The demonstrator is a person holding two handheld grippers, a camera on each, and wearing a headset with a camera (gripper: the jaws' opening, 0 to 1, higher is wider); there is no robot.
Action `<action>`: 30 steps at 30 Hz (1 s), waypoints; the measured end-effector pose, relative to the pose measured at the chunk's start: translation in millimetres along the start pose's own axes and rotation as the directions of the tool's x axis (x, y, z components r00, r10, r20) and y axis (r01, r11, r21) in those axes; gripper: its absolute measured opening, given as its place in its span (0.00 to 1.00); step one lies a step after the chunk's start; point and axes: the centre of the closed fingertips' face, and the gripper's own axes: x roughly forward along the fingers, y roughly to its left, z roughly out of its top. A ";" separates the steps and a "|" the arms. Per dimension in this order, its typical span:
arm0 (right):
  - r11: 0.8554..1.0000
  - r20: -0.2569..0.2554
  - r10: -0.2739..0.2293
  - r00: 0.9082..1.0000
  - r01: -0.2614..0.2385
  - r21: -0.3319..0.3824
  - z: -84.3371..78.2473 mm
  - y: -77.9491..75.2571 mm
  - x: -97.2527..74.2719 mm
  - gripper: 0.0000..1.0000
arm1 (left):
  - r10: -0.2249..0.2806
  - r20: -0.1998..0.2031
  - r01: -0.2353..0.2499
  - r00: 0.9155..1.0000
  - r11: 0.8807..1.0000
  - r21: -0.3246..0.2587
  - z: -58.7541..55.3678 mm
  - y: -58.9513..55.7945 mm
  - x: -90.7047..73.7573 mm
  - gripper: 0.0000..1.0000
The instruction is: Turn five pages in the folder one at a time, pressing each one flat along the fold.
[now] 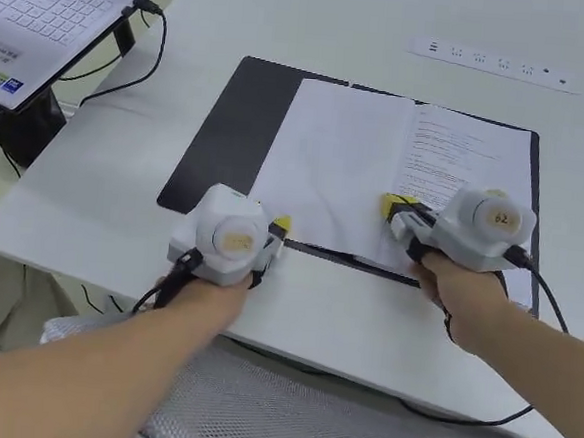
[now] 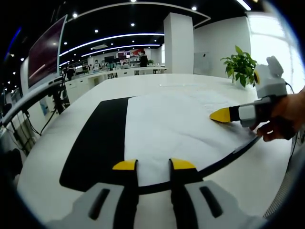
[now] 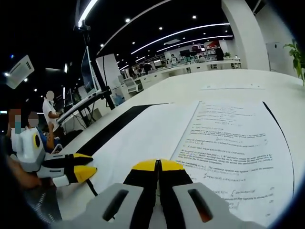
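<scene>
On the white desk (image 1: pixel 316 20), the open folder (image 1: pixel 240 125) lies flat, left claw (image 1: pixel 278 225) parted and empty at its near edge, right claw (image 1: pixel 398 208) clenched over the printed page (image 1: pixel 467 151), which may crease if dragged

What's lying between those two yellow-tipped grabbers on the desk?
A blank white page of the open folder, between left gripper and right gripper; the head view shows it.

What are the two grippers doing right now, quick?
Left gripper: open, holding nothing.
Right gripper: closed over the page, with nothing seen between its jaws.
</scene>
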 end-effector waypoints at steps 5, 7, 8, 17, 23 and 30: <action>1.000 -0.020 0.019 1.000 -0.020 -0.012 -10.5 8.8 -10.5 0.00 | -0.001 -0.001 0.001 1.000 1.000 -0.001 -0.3 0.1 1.0 0.24; 1.000 -0.025 0.022 0.999 -0.022 0.000 -14.4 8.0 -12.5 0.00 | -0.001 -0.002 0.001 1.000 1.000 -0.001 -0.3 0.0 1.2 0.24; 1.000 -0.030 0.026 0.999 -0.026 0.002 -16.7 8.9 -13.6 0.00 | -0.001 -0.002 0.001 1.000 1.000 -0.001 -0.4 0.0 1.5 0.24; 0.999 -0.076 0.052 0.996 -0.051 0.013 -35.5 21.1 -33.4 0.00 | 0.000 -0.003 0.000 1.000 1.000 -0.003 0.1 -0.5 0.3 0.24; 0.997 -0.119 0.078 0.990 -0.077 0.014 -50.2 30.5 -50.4 0.00 | -0.002 -0.005 0.002 1.000 1.000 -0.003 0.6 -1.5 -1.5 0.24; 0.994 -0.163 0.105 0.981 -0.102 0.029 -66.1 46.7 -67.1 0.00 | -0.002 -0.006 0.002 1.000 1.000 -0.008 1.1 -1.8 -3.7 0.24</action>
